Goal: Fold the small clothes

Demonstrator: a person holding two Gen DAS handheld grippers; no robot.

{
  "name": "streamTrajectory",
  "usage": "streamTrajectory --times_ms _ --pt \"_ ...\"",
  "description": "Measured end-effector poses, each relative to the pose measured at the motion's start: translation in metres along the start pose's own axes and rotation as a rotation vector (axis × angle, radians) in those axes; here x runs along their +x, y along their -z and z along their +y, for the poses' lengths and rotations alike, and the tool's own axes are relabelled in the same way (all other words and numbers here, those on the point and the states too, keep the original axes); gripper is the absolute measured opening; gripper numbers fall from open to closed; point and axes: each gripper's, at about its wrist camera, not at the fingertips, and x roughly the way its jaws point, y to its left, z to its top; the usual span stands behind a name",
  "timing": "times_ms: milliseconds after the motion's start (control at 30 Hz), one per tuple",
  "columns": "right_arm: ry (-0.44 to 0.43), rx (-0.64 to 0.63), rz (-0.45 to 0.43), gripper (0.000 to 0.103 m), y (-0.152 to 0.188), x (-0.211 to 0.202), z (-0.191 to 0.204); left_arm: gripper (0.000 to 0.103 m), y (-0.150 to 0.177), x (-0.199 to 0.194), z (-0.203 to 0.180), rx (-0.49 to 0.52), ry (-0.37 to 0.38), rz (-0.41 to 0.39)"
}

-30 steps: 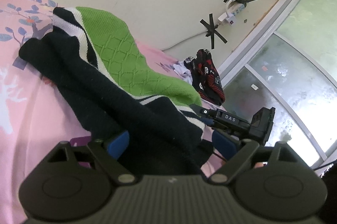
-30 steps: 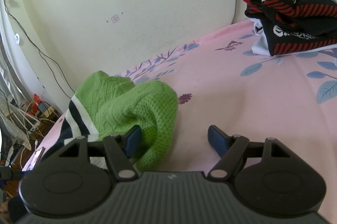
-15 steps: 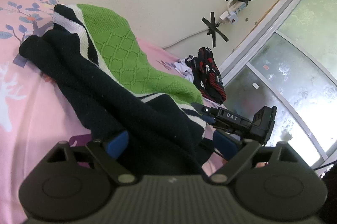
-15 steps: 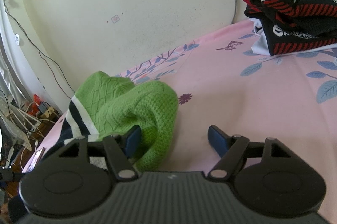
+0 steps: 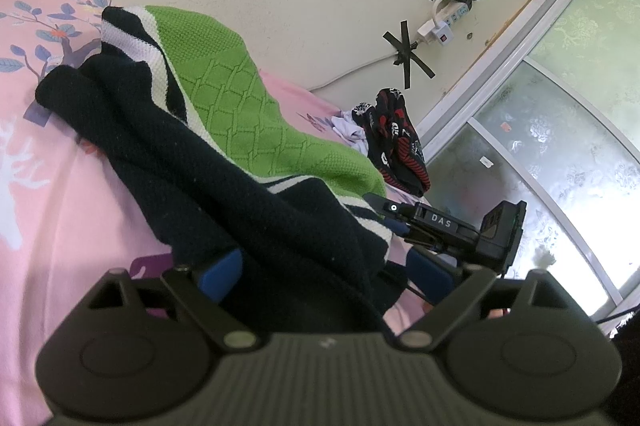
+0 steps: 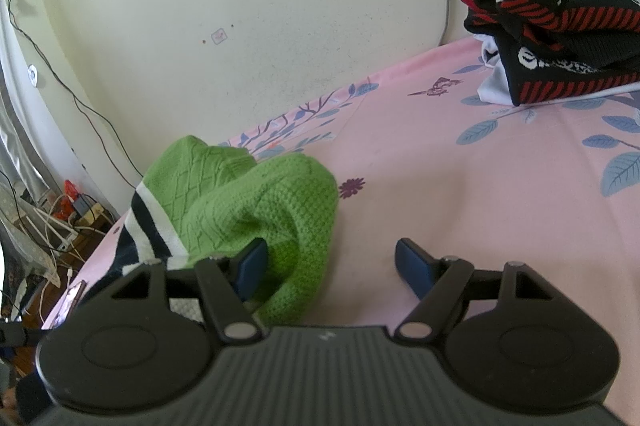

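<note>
From the left wrist we see the sweater (image 5: 224, 130) lying on the bed (image 5: 60, 210) between our wide left gripper (image 5: 326, 272); only the right wrist shows our right gripper (image 6: 328, 266) wide too, empty.

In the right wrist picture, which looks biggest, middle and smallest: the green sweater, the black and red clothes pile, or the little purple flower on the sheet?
1. green sweater, though it sits nearest the camera, which flatters it
2. black and red clothes pile, only slightly smaller, partly cut off
3. purple flower, clearly smallest
</note>
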Motion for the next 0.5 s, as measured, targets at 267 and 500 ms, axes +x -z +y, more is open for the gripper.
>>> streamTrajectory --times_ms 267,500 --pt "-0.001 0.0 0.0 0.072 -0.0001 0.0 -0.0006 0.093 -0.0002 0.0 0.0003 -0.001 0.0 0.0" --pt "-0.001 0.001 0.0 0.072 0.0001 0.0 -0.0003 0.093 -0.0002 0.0 0.0003 -0.001 0.0 0.001"
